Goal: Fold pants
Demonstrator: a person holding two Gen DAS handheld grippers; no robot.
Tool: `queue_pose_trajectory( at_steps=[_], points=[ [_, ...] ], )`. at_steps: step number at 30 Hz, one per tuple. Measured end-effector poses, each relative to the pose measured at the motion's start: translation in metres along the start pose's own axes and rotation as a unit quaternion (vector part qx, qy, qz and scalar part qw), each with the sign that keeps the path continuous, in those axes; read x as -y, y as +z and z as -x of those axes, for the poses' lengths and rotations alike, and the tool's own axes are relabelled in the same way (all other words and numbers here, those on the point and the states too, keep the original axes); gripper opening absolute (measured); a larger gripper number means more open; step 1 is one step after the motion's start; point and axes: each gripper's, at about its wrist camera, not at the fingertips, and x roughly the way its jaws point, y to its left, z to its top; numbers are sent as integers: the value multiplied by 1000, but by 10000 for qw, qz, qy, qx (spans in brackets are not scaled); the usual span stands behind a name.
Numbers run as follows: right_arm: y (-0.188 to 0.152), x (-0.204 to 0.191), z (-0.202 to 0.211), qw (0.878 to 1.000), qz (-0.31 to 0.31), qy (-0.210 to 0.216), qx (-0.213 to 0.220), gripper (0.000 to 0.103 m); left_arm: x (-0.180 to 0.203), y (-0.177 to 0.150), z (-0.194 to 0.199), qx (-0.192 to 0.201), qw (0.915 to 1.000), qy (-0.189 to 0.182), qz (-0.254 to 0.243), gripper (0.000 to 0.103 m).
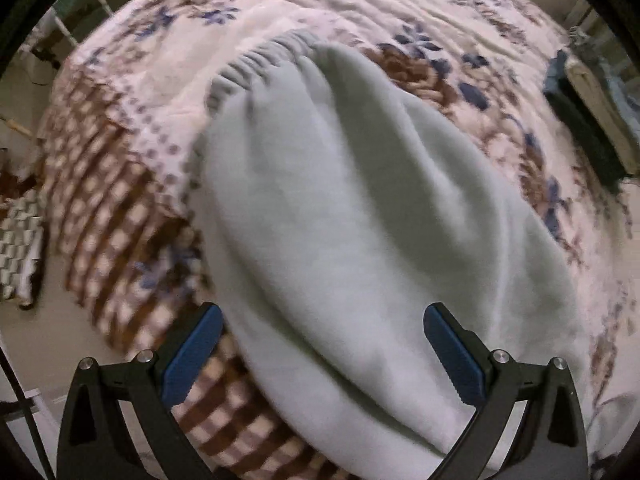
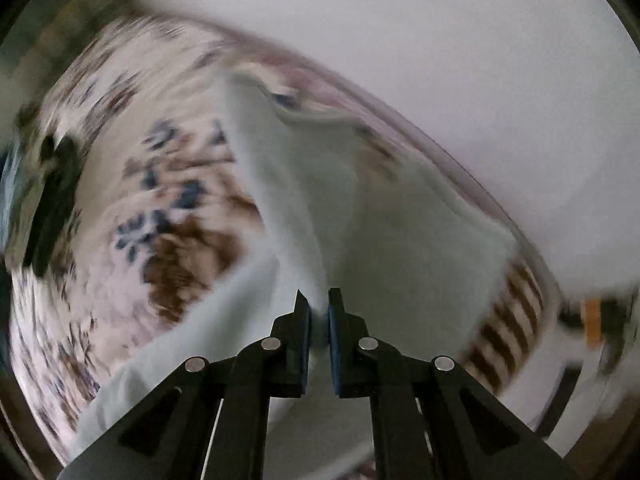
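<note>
1. Clutter rings my work area: a dark folded stack of clothes (image 1: 588,120) sits on the far right part of the bed in my left wrist view, and a zigzag-patterned mat (image 1: 20,248) lies on the floor off the bed's left side.
2. Under everything I see a quilted bedspread (image 1: 132,92), floral in brown and blue on top, with a brown checked border hanging over the edge.
3. I read the pants (image 1: 340,200) as soft, pale grey fleece, thick and loosely rumpled, with a gathered elastic waistband (image 1: 264,56) at the far end.
4. They lie on the bed near its corner, running from the waistband toward my left gripper (image 1: 322,356).
5. My left gripper has its blue-padded fingers (image 1: 192,356) spread wide; the near end of the fabric shows between them, though I cannot tell whether either pad touches it.
6. My right gripper (image 2: 319,320) is pinched tight on a ridge of the pants (image 2: 400,240), with cloth running away from the fingertips; that view is badly motion-blurred.
</note>
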Motion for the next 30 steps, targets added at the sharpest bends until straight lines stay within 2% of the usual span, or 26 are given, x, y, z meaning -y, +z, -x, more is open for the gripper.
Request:
queue_pose_trajectory(
  at_steps=[4,6,8,11,14,15,17,18,19,20,22,26,30],
  points=[
    [-21,25,-48,9953,-405,314,-816,13,-4,3,-8,-246,9982,-443,309,103],
    [-30,30,-62,9899,-615,651,-1100,24,-12,3,-9,-348,9944,-753,655,103],
    [-36,30,-65,9874,-669,861,-1146,39,-22,6,-7,-345,9898,-989,970,103],
    [-48,18,-63,9891,-445,809,-1148,42,-36,12,-3,-166,9843,-1208,1277,103],
    [-68,4,-70,9865,-263,845,-1378,43,-39,22,-13,-137,9834,-1291,1268,101],
    [-78,0,-76,9841,-236,904,-1508,43,-38,27,-19,-167,9851,-1232,1185,94],
    [-88,-5,-86,9806,-304,1013,-1653,43,-34,35,-31,-255,9886,-1124,967,70],
    [-94,-6,-90,9803,-377,1037,-1635,43,-33,38,-37,-308,9910,-997,844,49],
    [-97,-7,-92,9809,-399,1075,-1572,43,-33,40,-39,-322,9929,-880,737,37],
    [-99,-11,-93,9822,-371,1091,-1484,35,-34,39,-38,-297,9939,-841,641,34],
    [-100,-16,-88,9858,-246,1047,-1291,10,-36,34,-28,-158,9961,-771,408,24],
    [-105,-36,-55,9925,322,878,-784,8,-49,20,-5,-13,9978,-659,84,23],
    [-111,-27,-18,9922,303,1041,-623,7,-65,12,2,-161,9980,-612,68,23]
  ],
)
